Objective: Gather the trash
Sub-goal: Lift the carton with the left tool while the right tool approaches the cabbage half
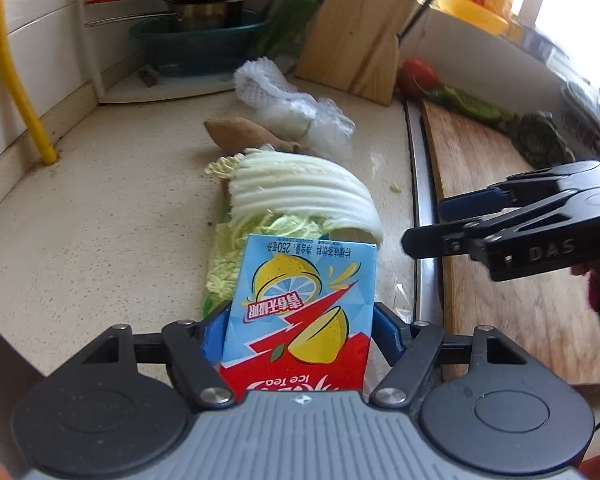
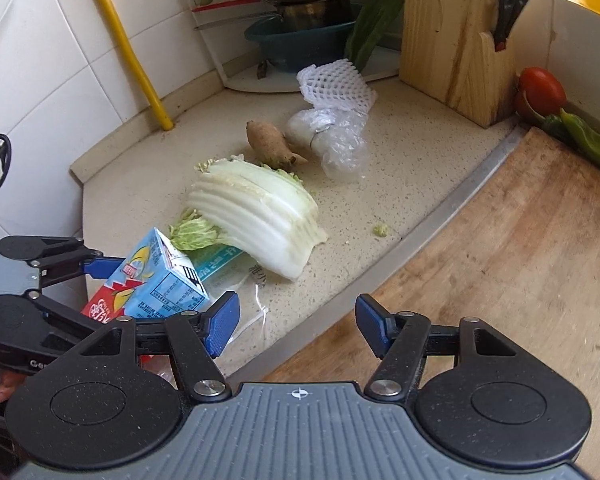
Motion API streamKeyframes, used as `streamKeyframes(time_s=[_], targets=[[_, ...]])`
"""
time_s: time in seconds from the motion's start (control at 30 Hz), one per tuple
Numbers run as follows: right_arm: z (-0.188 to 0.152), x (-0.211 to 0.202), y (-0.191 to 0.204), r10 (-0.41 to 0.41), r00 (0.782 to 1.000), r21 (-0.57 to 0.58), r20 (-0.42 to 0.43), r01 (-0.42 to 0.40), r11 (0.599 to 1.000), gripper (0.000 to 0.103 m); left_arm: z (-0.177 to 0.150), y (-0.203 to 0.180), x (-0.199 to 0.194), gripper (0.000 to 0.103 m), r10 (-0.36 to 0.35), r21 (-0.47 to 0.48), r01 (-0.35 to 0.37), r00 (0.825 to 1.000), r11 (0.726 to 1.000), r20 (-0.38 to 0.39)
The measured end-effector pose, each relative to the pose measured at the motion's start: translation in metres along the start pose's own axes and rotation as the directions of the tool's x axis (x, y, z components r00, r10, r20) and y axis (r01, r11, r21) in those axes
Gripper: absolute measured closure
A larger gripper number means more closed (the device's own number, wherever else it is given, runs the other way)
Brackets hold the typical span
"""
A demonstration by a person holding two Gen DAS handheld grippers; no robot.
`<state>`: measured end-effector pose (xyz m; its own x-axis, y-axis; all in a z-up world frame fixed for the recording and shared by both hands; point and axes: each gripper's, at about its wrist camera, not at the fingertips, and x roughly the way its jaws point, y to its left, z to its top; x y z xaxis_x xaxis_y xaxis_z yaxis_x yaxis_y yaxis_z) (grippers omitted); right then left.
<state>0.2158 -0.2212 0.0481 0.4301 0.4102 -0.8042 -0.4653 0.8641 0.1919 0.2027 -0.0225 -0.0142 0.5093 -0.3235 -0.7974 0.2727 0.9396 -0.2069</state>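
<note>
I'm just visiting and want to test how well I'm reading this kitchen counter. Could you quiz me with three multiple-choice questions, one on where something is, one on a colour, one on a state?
1. Where does the sweet potato lie?
A. on the wooden cutting board
B. on the counter between the cabbage and the plastic bag
C. inside the teal basin

2. What colour is the pipe against the tiled wall?
A. yellow
B. red
C. white

3. What is the right gripper doing?
A. clamped on the tomato
B. clamped on the carton
C. open, with nothing between its fingers

Answers:
1 B: it rests on the speckled counter, behind the cabbage and beside the plastic bag.
2 A: the pipe is plainly yellow.
3 C: its blue pads stand apart over bare counter, while the left gripper holds the ice tea carton.
</note>
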Motion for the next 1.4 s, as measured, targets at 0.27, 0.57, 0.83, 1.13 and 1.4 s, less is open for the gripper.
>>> streamKeyframes(time_s=[0.27,0.57,0.83,1.13,1.4], targets=[[0.025,0.026,0.019,0.047,0.999,-0.146,-0.001,-0.046,0.988,0.031,-0.004,0.019,-0.028,0.035,0.01,-0.096,-0.004,0.998,0.995,0.063],[0.032,0.065,0.041,0.014,1.0,-0.298,0.022,-0.007,0.955,0.034,-0.021,0.026,-0.038,0.035,0.018,-0.174,-0.004,0.997,0.985,0.081],[0.037,0.062,0.036,-0.013,0.998,-0.253,0.064,0.029,0.967,0.043,-0.024,0.029,-0.043,0.036,0.017,-0.189,0.001,0.995,0.982,0.094],[0.035,0.074,0.062,-0.074,0.988,-0.414,0.133,0.123,0.902,0.039,-0.027,0.026,-0.024,0.037,0.048,-0.206,-0.033,0.997,0.978,0.069],[0.038,0.074,0.065,-0.082,0.986,-0.441,0.145,0.138,0.887,0.035,-0.031,0.022,-0.007,0.038,0.033,-0.175,-0.032,0.999,0.984,0.003]])
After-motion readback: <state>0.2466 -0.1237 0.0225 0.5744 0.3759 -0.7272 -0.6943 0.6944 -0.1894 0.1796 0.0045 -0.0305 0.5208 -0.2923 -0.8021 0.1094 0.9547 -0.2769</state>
